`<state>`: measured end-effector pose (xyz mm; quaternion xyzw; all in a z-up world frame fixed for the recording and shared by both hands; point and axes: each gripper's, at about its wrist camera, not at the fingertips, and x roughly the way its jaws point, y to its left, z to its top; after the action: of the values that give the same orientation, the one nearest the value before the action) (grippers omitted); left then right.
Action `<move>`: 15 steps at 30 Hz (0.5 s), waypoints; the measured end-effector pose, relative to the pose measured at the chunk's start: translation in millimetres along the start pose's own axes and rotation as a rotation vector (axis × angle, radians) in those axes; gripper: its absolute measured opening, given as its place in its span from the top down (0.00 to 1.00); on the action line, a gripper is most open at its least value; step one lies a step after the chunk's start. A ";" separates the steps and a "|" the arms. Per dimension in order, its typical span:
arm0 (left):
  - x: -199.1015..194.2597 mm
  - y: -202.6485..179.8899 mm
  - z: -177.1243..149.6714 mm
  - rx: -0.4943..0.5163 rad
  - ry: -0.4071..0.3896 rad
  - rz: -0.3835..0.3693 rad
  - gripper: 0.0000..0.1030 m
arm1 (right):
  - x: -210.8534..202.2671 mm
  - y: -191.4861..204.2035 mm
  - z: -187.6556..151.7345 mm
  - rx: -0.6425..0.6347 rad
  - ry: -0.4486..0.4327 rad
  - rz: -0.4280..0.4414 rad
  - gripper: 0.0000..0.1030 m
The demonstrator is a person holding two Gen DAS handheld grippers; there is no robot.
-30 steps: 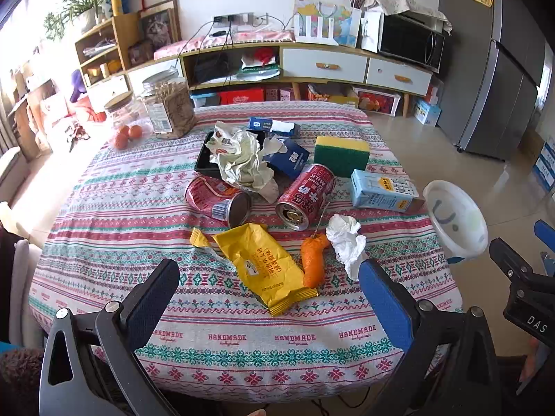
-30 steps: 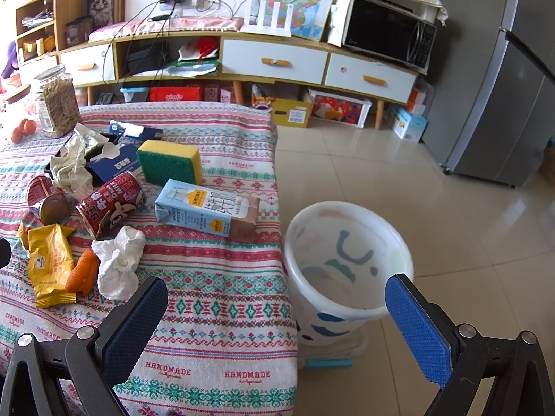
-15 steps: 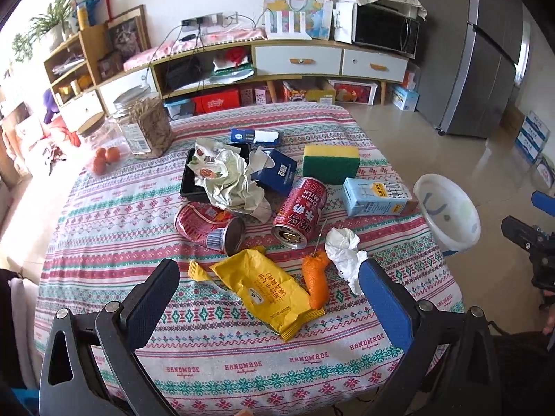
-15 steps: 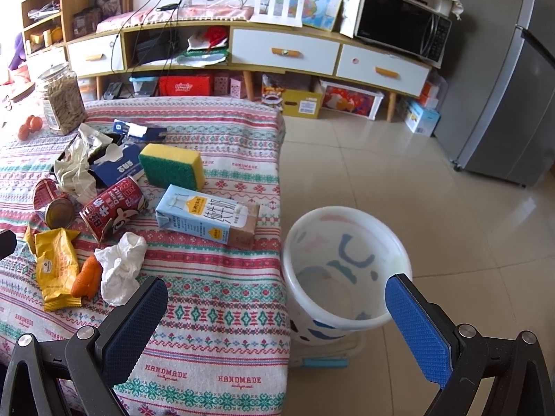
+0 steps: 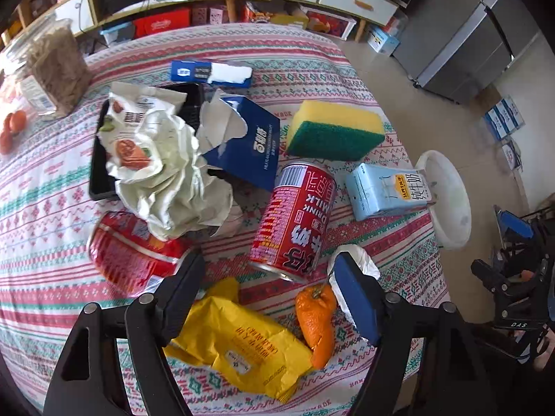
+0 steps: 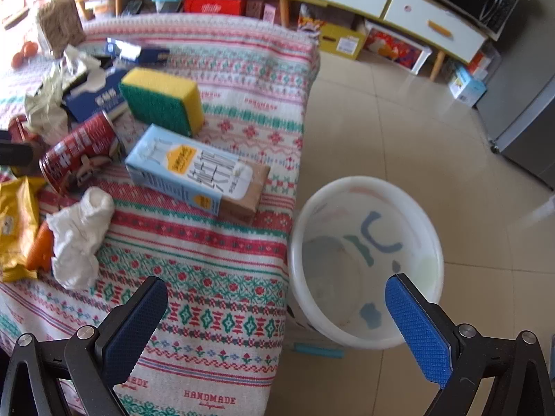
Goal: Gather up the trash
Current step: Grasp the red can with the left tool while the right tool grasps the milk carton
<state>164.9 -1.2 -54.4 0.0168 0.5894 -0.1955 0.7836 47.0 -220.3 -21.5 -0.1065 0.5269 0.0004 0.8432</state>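
My left gripper hangs low over the trash on the patterned table, its jaws closing. The near end of a red milk can lies between its fingertips, and the pads are not pressing on it. Around the can lie a crushed red can, a yellow wrapper, an orange peel and a white tissue. A blue milk carton lies near the table's edge. My right gripper is open and holds nothing, over the table's edge and the white bin on the floor.
Further back lie a yellow-green sponge, a torn blue tissue box, a crumpled paper bag on a black tray and a glass jar. A low cabinet and a grey fridge stand beyond the tiled floor.
The left gripper has dropped and moved forward over the trash, and its jaws have narrowed. The right gripper has tipped down and come closer to the bin and the table's edge.
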 end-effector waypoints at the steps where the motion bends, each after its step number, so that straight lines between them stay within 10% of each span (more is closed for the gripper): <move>1: 8.7 -3.5 4.6 0.020 0.012 0.006 0.29 | 6.9 -0.5 2.6 -0.012 0.018 0.000 0.00; 15: 63.3 -14.7 30.1 0.037 0.094 -0.061 0.45 | 67.5 26.4 61.7 -0.223 0.043 0.104 0.00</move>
<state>202.1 -40.7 -101.2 0.0222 0.6221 -0.2292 0.7483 128.8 -190.9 -60.2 -0.1720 0.5464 0.1006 0.8135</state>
